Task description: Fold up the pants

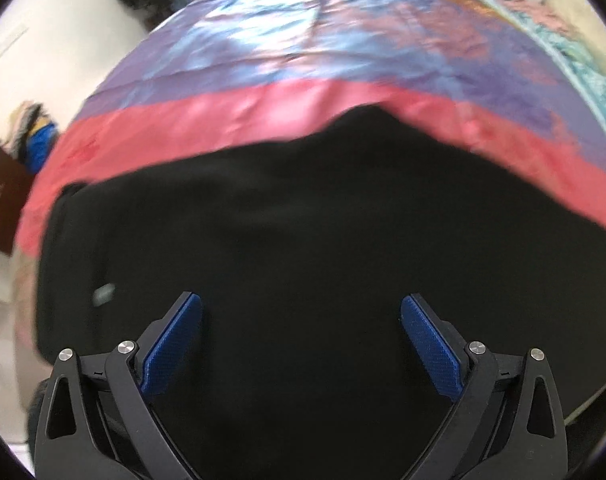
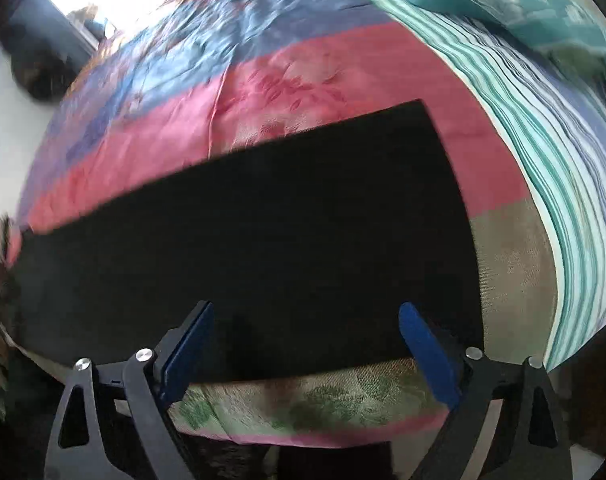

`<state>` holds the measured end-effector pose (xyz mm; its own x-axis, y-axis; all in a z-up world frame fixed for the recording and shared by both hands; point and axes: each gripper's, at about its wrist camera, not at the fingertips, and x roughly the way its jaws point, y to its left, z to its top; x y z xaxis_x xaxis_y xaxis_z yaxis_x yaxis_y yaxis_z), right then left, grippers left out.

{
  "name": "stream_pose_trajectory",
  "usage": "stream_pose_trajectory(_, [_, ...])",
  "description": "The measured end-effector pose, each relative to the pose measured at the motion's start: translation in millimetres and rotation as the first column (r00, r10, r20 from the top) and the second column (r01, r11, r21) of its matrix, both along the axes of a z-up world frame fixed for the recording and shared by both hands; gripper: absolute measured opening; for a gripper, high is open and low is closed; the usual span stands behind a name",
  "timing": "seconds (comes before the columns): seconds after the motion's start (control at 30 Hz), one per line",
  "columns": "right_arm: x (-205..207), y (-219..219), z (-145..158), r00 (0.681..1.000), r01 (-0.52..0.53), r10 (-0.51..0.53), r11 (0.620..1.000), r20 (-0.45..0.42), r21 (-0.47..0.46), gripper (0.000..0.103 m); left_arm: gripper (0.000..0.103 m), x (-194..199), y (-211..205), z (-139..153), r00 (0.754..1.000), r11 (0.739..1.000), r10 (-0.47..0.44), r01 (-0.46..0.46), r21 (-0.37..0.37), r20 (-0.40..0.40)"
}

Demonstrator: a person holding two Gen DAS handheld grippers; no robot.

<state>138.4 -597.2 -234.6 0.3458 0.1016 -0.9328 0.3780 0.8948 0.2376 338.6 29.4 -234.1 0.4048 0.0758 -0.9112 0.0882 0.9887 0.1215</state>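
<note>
Black pants (image 2: 263, 220) lie flat on the patterned bedspread (image 2: 303, 80) as a long band, apparently legs together (layers cannot be told apart). Left gripper (image 1: 301, 312) and right gripper (image 2: 306, 320) both hover over the cloth, jaws spread wide, gripping nothing. Crosswise folds appear not yet made.
</note>
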Motion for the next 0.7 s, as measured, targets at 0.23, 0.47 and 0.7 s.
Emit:
stream_pose_trajectory(0.23, [-12, 19, 31, 0.999, 0.002, 0.003, 0.993, 0.035, -0.121, 0.092, 0.1, -10, 98, 17, 0.981, 0.982, 0.188, -0.188, -0.003, 0.046])
stream_pose_trajectory(0.47, [-21, 59, 37, 0.982, 0.105, -0.11, 0.994, 0.154, 0.039, 0.092, 0.103, 5, 141, -9, 0.964, 0.963, 0.264, -0.262, -0.057, 0.032])
stream_pose_trajectory(0.7, [-26, 83, 35, 0.968, 0.113, -0.121, 0.992, 0.219, 0.05, 0.092, 0.102, -1, 130, 0, 0.966, 0.968, 0.252, -0.253, 0.0, 0.049])
